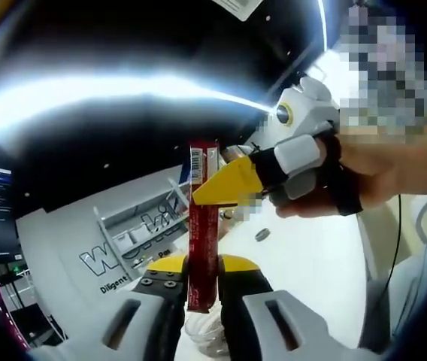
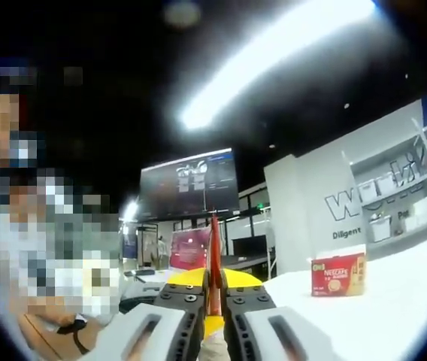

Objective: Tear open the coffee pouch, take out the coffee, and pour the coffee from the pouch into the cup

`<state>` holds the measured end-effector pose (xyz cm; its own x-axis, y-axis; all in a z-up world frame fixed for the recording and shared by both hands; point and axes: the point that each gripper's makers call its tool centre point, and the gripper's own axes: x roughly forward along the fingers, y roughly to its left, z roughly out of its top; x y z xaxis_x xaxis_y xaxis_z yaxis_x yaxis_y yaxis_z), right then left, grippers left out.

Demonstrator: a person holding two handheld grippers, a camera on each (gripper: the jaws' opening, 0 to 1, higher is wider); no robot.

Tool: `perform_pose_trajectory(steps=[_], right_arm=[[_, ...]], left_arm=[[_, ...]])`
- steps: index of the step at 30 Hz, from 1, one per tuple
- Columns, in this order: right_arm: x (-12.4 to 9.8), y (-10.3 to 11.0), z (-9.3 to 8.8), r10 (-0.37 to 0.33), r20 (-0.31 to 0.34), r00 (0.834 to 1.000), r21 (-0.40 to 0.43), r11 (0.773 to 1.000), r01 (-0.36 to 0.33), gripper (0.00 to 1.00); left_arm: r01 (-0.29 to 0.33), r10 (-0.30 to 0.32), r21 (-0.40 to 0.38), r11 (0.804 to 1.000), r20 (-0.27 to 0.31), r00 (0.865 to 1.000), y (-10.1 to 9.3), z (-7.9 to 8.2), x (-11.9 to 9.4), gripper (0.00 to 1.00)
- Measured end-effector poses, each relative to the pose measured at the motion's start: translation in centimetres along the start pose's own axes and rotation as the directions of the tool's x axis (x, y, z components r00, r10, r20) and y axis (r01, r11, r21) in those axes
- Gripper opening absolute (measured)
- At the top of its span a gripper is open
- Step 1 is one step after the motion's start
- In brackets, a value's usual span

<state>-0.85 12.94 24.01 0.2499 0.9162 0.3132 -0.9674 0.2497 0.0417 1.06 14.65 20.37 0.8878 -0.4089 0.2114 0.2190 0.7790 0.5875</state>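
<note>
My left tongs (image 1: 202, 289) are clenched on the lower part of a red coffee stick pouch (image 1: 203, 226), holding it upright above the white bench (image 1: 311, 263) so nothing should spill once it opens. My right tongs (image 1: 212, 189), entering the left gripper view from the right with my hand (image 1: 364, 177) behind them, pinch the same pouch near its top with yellow tips; in the right gripper view they (image 2: 214, 297) are closed on the pouch's thin edge (image 2: 214, 263). Gripping it at two heights looks like the set-up for tearing off the top; the pouch appears still sealed, though I cannot tell whether a tear has started. Below the pouch sits the rim of a clear plastic cup (image 1: 202, 331), too hidden to judge its contents. A red Nescafé box (image 2: 338, 274) stands well apart on the bench.
</note>
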Motion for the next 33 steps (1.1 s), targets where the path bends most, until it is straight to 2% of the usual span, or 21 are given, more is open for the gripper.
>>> perform_pose_trajectory(steps=[6,17,27,33], right_arm=[[0.0,-0.1,-0.1,0.008,0.002,1.0,0.008,1.0,-0.008,0.08],[0.0,-0.5,-0.4,0.012,-0.019,1.0,0.001,1.0,-0.012,0.15],[-0.2,-0.7,-0.6,0.006,-0.015,1.0,0.004,1.0,-0.005,0.15],[-0.2,-0.9,-0.6,-0.004,0.0,1.0,0.008,1.0,0.004,0.08]], left_arm=[[-0.003,0.003,0.005,1.0,0.009,1.0,-0.3,0.6,-0.3,0.17],[0.007,-0.007,0.033,0.999,-0.003,1.0,-1.0,0.6,-0.5,0.14],[0.012,-0.012,0.032,0.999,-0.002,1.0,-1.1,0.9,-0.6,0.13],[0.013,-0.013,0.021,1.0,-0.005,1.0,-1.1,0.8,-0.6,0.17]])
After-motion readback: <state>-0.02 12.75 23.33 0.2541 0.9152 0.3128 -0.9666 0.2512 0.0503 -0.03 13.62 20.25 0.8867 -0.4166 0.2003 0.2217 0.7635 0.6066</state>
